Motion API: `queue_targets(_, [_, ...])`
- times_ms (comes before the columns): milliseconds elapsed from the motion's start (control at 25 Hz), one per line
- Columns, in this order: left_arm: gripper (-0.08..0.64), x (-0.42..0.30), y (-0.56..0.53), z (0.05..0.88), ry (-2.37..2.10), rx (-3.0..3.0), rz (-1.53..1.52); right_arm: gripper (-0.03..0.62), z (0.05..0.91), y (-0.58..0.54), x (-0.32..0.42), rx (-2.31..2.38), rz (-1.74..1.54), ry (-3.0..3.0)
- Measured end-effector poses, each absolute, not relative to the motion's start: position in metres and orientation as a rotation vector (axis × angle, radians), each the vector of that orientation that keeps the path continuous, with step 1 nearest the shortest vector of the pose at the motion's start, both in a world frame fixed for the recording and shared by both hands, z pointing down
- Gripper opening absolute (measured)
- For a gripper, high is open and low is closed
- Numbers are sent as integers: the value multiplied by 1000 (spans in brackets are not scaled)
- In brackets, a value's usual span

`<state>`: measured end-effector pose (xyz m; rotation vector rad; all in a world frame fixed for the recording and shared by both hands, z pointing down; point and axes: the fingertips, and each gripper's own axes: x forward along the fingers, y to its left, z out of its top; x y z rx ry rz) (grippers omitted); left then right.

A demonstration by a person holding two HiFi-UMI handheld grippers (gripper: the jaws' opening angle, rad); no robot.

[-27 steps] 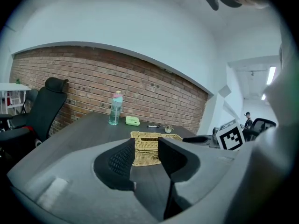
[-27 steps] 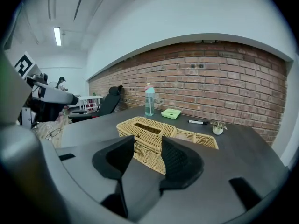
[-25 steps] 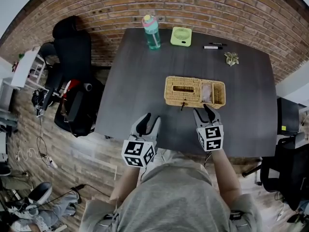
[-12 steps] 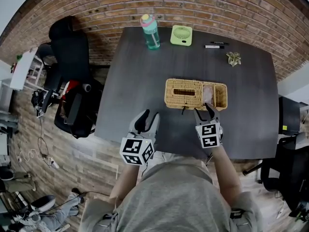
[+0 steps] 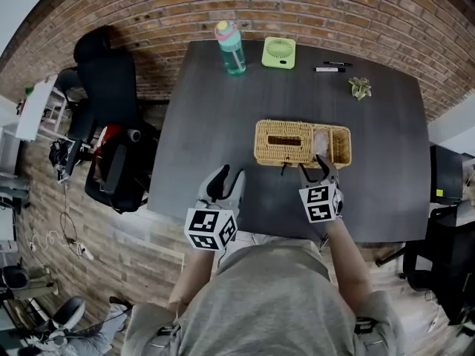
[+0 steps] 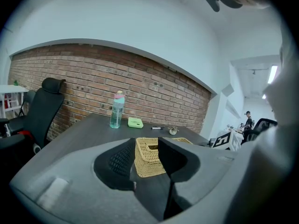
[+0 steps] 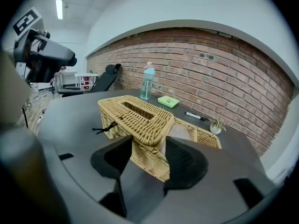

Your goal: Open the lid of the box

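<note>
Bottle (image 5: pixel 231 48), fan (image 5: pixel 278 53) and pen (image 5: pixel 328 70) stand clear behind your box (image 5: pixel 338 147), perhaps tissue inside; right tongs (image 5: pixel 312 165), just opening, straddle its lid (image 5: pixel 283 140); left tongs (image 5: pixel 228 175) spread.

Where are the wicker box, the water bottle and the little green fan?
box (image 5: pixel 271 151): head view, on its woven top.
bottle (image 5: pixel 233 55): head view, on its clear body.
fan (image 5: pixel 278 53): head view, middle of its grille.

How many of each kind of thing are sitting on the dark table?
wicker box: 1
water bottle: 1
green fan: 1
pens: 2
small plant: 1
Total: 6
</note>
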<state>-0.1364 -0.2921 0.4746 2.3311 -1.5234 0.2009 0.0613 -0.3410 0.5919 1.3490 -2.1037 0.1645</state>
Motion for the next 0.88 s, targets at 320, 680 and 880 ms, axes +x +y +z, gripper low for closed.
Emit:
queue_targets(320, [153,-134,-293,471,-1517,2336,176,209,578,-342,62,1335,127,-2132])
queue_targets(680, [153,-137,-294,466,-1524,2337,147,207,546,-349,62,1340,63,-2171])
queue_targets(880, [153,-137,-294,465,-1528,2336,142,204,535,-355,61,1334,51,-2197])
